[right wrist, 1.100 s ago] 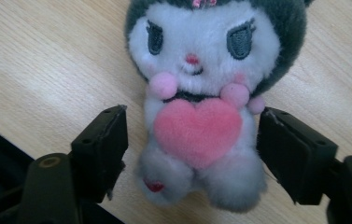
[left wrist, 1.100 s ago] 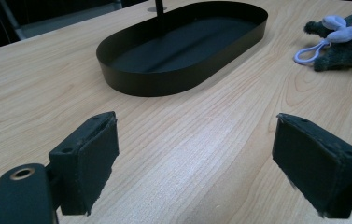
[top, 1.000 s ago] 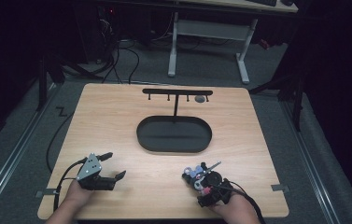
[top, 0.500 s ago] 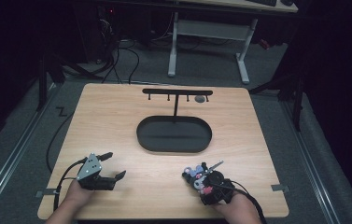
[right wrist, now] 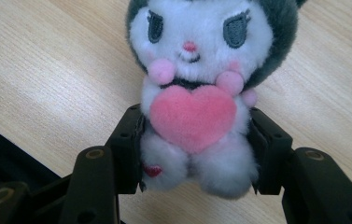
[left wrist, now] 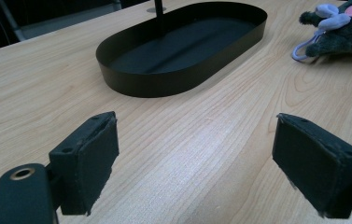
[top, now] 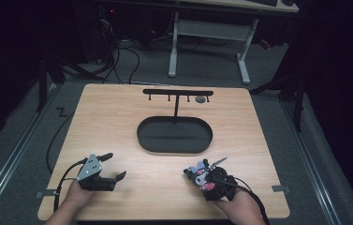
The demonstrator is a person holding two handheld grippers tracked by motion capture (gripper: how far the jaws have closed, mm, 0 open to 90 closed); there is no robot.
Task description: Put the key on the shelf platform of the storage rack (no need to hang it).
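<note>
— Lower right of the high view: what is the right gripper (top: 205, 179) clamping?
— A small grey-and-white plush doll with a pink heart (right wrist: 197, 100), squeezed at its body, probably for lifting toward the black oval metal tray (top: 174, 135).
— And the left gripper (top: 113, 166)?
— Jaws wide, empty, low over the light wooden table (top: 118, 122).

The table (top: 118, 117) has an oval tray (top: 174, 135) in its middle; a stand with a bar (top: 178, 92) rises from the tray's far side; the left gripper (top: 113, 165) sits near the front edge on the left, apart from the tray; the right gripper (top: 194, 174) is at the front right, with a plush toy (right wrist: 197, 93) between its jaws, over the table.
</note>
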